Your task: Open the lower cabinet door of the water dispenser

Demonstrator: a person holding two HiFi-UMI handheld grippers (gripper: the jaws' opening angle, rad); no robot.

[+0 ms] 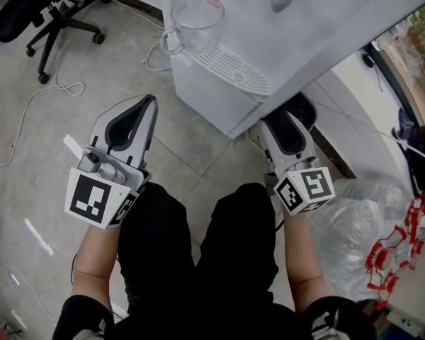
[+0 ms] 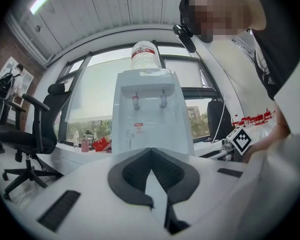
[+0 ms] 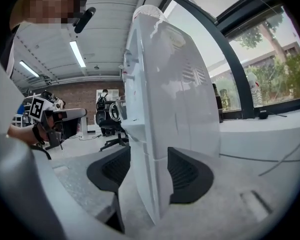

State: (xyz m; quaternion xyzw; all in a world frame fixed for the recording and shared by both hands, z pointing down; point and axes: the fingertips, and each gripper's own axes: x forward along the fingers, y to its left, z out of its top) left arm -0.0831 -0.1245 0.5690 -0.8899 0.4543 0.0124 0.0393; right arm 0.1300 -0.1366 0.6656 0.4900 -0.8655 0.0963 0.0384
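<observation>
While the right gripper (image 3: 149, 170) has its jaws spread wide, they straddle the front corner of the water dispenser (image 3: 175, 84) low down, pads not visibly pressing on it; left gripper (image 2: 151, 151) is pinched closed on nothing, pointing at the machine's front but well apart from it; lower cabinet door (image 1: 202, 94) sits under the drip tray (image 1: 235, 68) and looks flush (no gap I can see); so my read: approach done, no grip on the door edge yet, whole pull-open left; person's legs (image 1: 198, 246) are between the two grippers.
</observation>
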